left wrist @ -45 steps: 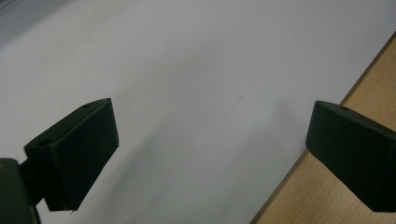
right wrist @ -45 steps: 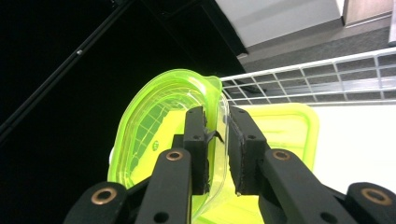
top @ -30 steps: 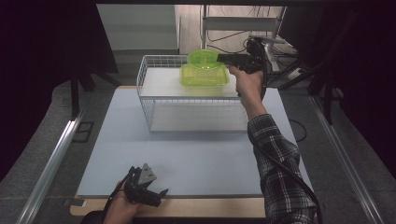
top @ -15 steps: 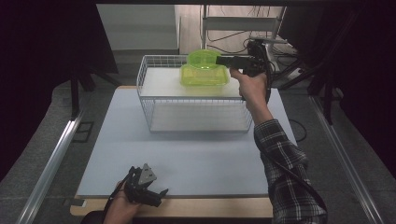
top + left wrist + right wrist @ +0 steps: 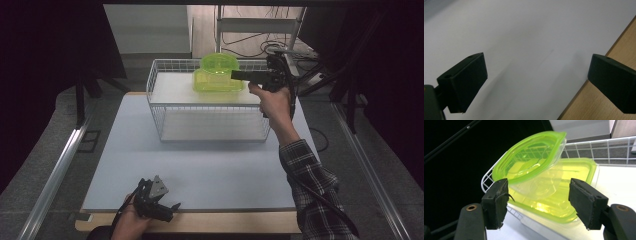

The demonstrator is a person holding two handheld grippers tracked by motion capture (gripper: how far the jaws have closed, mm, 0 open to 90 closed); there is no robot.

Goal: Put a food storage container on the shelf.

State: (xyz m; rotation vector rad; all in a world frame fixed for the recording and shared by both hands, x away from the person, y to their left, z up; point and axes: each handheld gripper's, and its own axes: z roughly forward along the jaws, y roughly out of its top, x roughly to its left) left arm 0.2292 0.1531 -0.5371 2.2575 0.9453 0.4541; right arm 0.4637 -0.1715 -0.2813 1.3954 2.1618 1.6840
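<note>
Since a second ago our right gripper [image 5: 239,75] has barely shifted — jaws apart beside the green containers [image 5: 218,75] on the wire rack [image 5: 210,107], left gripper [image 5: 159,210] open, idle — next we probably close on one rim.

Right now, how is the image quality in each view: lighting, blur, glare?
High view: dark surround, evenly lit mat, soft but readable. Left gripper view: the jaws are slightly soft and cast faint shadows on the mat. Right gripper view: sharp, with bright glare on the green lid and container, and a black background on the left.
</note>
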